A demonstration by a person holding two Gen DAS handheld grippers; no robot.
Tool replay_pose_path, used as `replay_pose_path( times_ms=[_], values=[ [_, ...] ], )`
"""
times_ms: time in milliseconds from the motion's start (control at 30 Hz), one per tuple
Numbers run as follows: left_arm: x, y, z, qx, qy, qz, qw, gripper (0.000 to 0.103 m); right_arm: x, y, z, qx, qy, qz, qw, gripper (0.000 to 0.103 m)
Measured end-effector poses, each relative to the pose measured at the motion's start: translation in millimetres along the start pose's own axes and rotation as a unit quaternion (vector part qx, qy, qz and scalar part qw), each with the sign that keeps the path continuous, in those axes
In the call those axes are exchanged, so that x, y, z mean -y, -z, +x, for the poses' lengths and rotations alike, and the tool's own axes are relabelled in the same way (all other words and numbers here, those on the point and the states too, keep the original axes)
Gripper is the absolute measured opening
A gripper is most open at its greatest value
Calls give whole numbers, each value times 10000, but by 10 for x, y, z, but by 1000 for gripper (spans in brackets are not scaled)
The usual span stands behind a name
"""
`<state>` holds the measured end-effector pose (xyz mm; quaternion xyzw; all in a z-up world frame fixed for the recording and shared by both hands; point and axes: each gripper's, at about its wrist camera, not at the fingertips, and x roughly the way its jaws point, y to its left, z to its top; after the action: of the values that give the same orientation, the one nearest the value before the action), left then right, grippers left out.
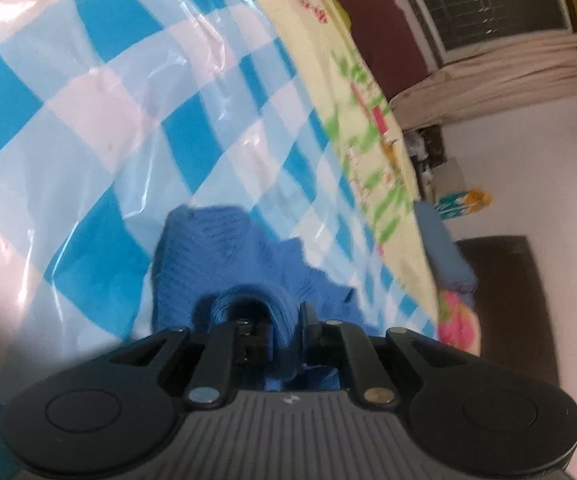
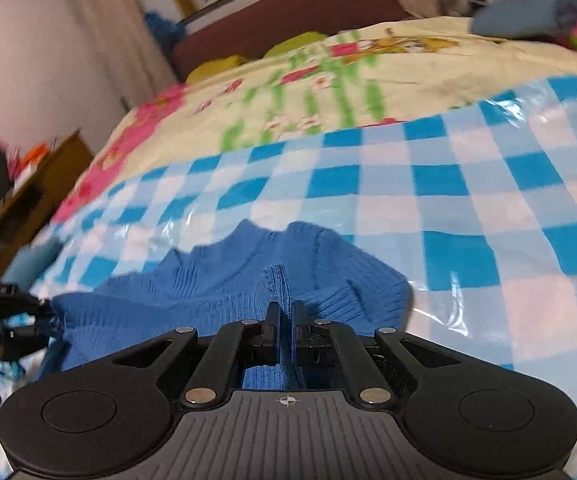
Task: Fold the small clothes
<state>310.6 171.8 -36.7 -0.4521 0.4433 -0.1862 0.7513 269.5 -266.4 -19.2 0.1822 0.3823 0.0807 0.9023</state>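
Observation:
A small blue ribbed knit garment (image 2: 224,276) lies on a blue-and-white checked plastic sheet (image 2: 468,200) on a bed. My right gripper (image 2: 287,312) is shut on a fold of the garment's near edge. My left gripper (image 1: 274,320) is shut on a bunched edge of the same garment (image 1: 208,256), and cloth wraps around its fingers. The left gripper also shows at the far left of the right wrist view (image 2: 44,316), pinching the garment's left corner. The garment stretches between the two grippers.
The checked sheet (image 1: 88,100) lies over a yellow floral bedspread (image 2: 328,72). A dark headboard (image 2: 288,4) and curtains stand behind the bed. A wooden cabinet (image 2: 36,192) stands beside the bed. A blue pillow (image 1: 444,248) lies at the bed's edge.

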Motion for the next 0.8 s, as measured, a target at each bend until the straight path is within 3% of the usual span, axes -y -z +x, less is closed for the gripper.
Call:
replay_pose_path(
  times_ms=[67, 233, 333, 400, 500, 633, 700, 733, 800],
  values=[
    [79, -57, -86, 227, 204, 97, 9995, 22, 79, -45, -23, 146, -51, 199, 9997, 3],
    [295, -252, -259, 671, 77, 387, 9970, 32, 210, -241, -35, 465, 89, 570, 9973, 3],
    [343, -141, -313, 478, -206, 732, 9960, 39, 189, -278, 81, 448, 416, 360, 9975, 7],
    [329, 25, -305, 144, -419, 1017, 9938, 46, 232, -231, 167, 253, 323, 507, 9979, 11],
    [304, 309, -251, -153, -985, 1527, 9832, 49, 225, -108, 195, 103, 163, 498, 9986, 13],
    [419, 496, -173, -60, -1433, 2174, 9655, 50, 209, -22, 179, 36, 78, 486, 9988, 13],
    [542, 556, -120, 38, -1676, 2585, 9513, 53, 194, -29, 170, -1, 86, 440, 9990, 16],
    [612, 610, -67, 131, -2001, 2963, 9338, 55, 188, -33, 173, -28, 75, 409, 9991, 17],
    [699, 745, 100, 316, -2843, 3830, 8783, 55, 168, -35, 182, -67, 92, 328, 9994, 18]
  ],
)
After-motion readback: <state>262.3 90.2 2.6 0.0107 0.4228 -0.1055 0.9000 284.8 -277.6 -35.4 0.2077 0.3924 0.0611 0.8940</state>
